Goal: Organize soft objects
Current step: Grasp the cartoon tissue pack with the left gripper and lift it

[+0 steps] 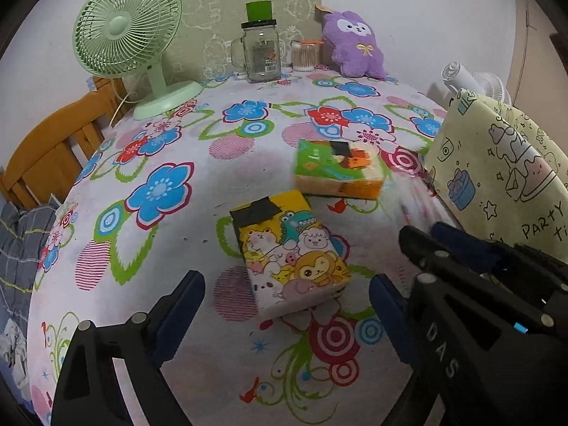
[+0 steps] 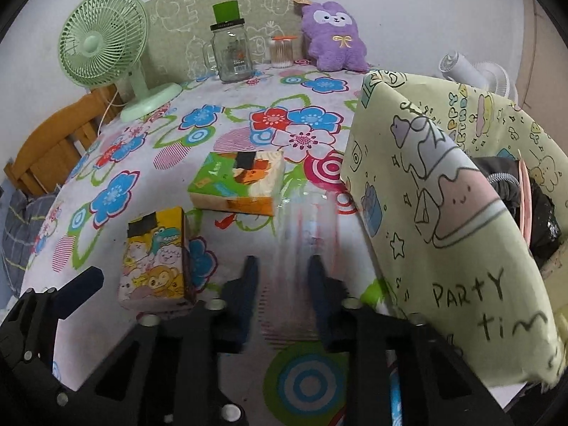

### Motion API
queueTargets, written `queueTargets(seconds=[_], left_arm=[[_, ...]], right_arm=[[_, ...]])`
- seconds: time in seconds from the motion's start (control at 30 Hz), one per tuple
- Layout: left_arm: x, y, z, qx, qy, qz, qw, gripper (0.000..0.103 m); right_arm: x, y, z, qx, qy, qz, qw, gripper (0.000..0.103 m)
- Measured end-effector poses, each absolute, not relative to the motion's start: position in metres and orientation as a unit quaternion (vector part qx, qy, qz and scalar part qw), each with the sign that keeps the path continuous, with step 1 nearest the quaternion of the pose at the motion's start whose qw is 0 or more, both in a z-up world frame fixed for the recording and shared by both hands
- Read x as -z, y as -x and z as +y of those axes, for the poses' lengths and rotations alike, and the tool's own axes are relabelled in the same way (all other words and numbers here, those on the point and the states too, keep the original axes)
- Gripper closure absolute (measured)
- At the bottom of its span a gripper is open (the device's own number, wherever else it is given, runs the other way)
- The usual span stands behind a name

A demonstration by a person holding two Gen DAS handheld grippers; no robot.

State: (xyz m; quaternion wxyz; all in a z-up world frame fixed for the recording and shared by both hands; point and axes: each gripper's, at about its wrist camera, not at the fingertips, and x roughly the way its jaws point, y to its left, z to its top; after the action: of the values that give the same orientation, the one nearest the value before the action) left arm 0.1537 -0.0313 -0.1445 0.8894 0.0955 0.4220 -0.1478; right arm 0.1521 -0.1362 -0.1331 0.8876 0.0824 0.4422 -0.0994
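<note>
A yellow cartoon tissue pack [image 1: 291,262] [image 2: 156,259] lies on the flowered tablecloth [image 1: 170,135], between the wide-apart fingers of my left gripper [image 1: 287,278]; the pads do not touch it. A green-and-orange tissue pack [image 1: 337,170] [image 2: 238,181] lies farther back. My right gripper [image 2: 284,280] [image 1: 424,232] points down at the cloth beside the pale yellow party bag [image 2: 443,195] [image 1: 497,177]. Its fingers stand close together on a blurred, streaky pale thing [image 2: 305,220] [image 1: 415,195]; what it is I cannot tell. A purple plush [image 1: 355,46] [image 2: 335,35] leans on the back wall.
A green desk fan [image 1: 127,35] stands back left. A glass jar with a green lid [image 1: 261,49] and a cotton-swab tub [image 1: 304,56] stand at the back. A wooden chair [image 1: 53,149] is off the left edge. A white fan [image 2: 475,71] is behind the bag, which holds dark items [image 2: 543,223].
</note>
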Motion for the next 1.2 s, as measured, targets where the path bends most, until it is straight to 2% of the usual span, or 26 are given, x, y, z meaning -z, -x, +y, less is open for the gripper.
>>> queueTargets(seconds=[0.17, 0.23, 0.3, 0.4, 0.5, 1.2], left_arm=[[0.146, -0.161, -0.031, 0.142, -0.081, 0.426, 0.89, 0.01], [0.148, -0.164, -0.031, 0.137, -0.078, 0.431, 0.889, 0.022], [0.151, -0.167, -0.031, 0.129, -0.078, 0.436, 0.887, 0.029], [0.151, -0.168, -0.032, 0.142, -0.071, 0.441, 0.883, 0.045], [0.15, -0.166, -0.032, 0.145, -0.069, 0.438, 0.885, 0.051], [0.108, -0.123, -0.021, 0.147, -0.052, 0.4, 0.903, 0.053]], right_arm=[[0.132, -0.157, -0.137, 0.073, -0.085, 0.443, 0.89, 0.089], [0.131, -0.158, -0.136, 0.063, -0.088, 0.441, 0.891, 0.089], [0.131, -0.159, -0.135, 0.058, -0.087, 0.442, 0.891, 0.089], [0.131, -0.16, -0.136, 0.052, -0.091, 0.441, 0.891, 0.089], [0.13, -0.16, -0.136, 0.05, -0.092, 0.44, 0.892, 0.089], [0.086, -0.116, -0.125, 0.028, -0.084, 0.398, 0.913, 0.091]])
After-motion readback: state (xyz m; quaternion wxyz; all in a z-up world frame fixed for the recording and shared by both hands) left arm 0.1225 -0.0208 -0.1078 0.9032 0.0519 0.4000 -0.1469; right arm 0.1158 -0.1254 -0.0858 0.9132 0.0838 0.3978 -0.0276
